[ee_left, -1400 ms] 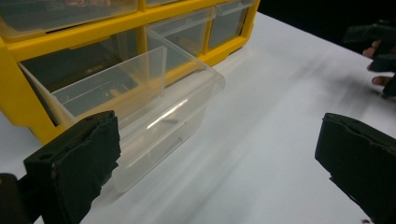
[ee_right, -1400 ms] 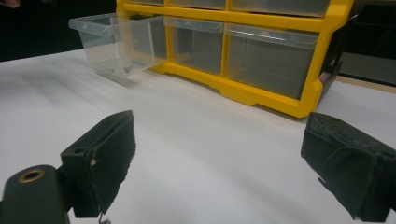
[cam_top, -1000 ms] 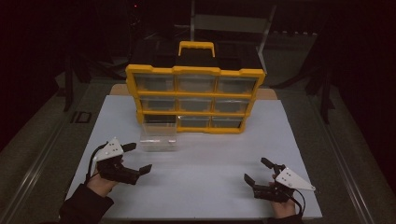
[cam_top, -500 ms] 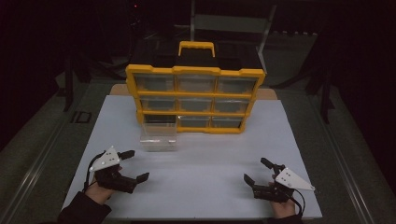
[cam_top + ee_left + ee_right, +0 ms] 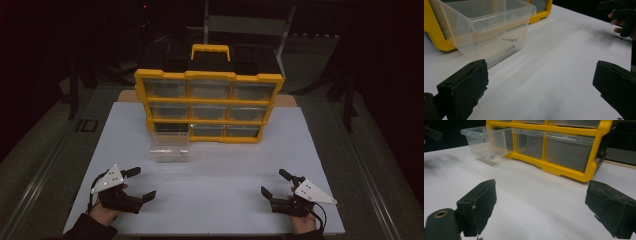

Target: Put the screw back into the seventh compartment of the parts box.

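While both grippers rest low on the white table (image 5: 220, 165) with jaws spread wide and nothing held, the clear drawer (image 5: 170, 146) sits pulled out in front of the yellow organizer (image 5: 209, 105), just beside its bottom-left slot, with two small screws (image 5: 510, 43) lying inside; the left gripper (image 5: 137, 184) is nearer it, the right gripper (image 5: 275, 184) well apart, so judging by this, pushing the drawer back remains undone

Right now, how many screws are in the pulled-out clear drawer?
2, seen through the clear drawer wall in the left gripper view: one screw lying higher, another screw just below it. More could be hidden by glare.
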The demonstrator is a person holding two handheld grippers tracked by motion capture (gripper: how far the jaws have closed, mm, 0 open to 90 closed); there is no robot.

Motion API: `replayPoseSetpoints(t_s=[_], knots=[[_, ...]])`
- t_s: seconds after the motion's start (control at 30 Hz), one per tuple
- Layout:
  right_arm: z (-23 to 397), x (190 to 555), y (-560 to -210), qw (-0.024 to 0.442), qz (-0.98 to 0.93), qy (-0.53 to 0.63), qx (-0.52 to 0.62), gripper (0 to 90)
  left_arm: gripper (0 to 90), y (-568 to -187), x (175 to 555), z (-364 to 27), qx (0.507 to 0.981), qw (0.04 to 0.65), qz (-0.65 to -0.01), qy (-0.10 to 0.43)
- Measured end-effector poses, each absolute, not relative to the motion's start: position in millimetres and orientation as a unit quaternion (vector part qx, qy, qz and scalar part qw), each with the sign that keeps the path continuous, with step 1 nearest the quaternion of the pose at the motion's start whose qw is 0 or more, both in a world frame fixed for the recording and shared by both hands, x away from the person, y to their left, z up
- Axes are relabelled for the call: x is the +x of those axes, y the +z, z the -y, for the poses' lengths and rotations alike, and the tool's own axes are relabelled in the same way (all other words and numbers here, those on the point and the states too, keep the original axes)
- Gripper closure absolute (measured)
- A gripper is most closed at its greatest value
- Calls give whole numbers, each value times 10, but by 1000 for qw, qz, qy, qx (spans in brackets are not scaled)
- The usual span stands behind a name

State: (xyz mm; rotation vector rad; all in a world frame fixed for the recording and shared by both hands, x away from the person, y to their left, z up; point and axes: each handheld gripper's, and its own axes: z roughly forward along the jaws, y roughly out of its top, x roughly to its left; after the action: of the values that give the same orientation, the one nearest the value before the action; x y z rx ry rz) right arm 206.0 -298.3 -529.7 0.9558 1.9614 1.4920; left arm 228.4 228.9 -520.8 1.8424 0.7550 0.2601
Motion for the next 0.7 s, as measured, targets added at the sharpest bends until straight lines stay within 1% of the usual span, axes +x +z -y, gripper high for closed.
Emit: replayPoseSetpoints(t_s=[0.07,0.3,0.5,0.7], knots=[[2985,2060,-5297,247,-719,547,350,101,0,-5229,2275,-2310,770,545,-313,112],[2992,2067,-5305,246,-720,545,352,101,0,-5309,2272,-2365,768,542,-322,116],[2989,2074,-5316,244,-721,544,352,101,0,-5341,2262,-2348,770,539,-317,124],[2986,2072,-5317,244,-723,543,352,101,0,-5366,2264,-2326,773,538,-314,117]])
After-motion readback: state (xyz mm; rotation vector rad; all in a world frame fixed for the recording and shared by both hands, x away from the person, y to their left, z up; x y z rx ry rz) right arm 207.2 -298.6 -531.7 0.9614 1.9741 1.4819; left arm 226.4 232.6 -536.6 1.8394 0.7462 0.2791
